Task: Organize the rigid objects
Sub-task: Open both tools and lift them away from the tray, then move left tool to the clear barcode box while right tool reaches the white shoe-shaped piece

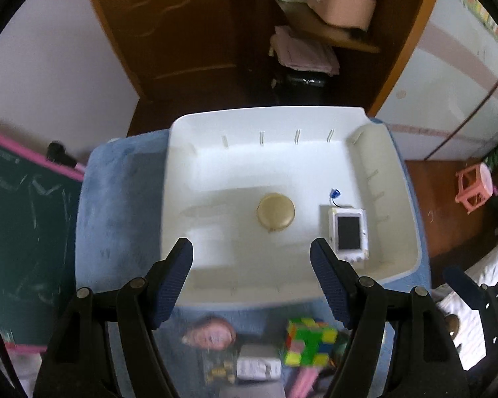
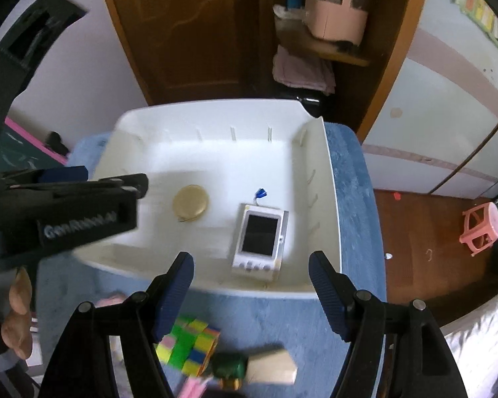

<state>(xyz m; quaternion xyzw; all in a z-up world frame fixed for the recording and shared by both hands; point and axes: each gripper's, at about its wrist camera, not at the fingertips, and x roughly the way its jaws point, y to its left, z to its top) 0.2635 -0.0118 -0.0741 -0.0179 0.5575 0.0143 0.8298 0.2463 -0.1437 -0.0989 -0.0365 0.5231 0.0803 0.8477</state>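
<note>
Cube [image 1: 310,341] sat near, outside white bin [image 1: 182,172]; round tin [image 1: 275,212], small gadget [image 1: 348,232] already inside; left gripper [image 1: 252,285], right gripper [image 2: 251,293] both wide, empty; next grab probably cube.

glossy white plastic tray [image 1: 182,179] on fuzzy blue cloth [image 1: 116,205]; ribbed matt fingers [image 1: 174,278].

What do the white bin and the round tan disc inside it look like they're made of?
White bin: looks like moulded hard plastic, smooth with a slight sheen, thin ribs along its walls. Round tan disc: unclear, perhaps metal or plastic; dull gold matte top with a rim seam.
</note>
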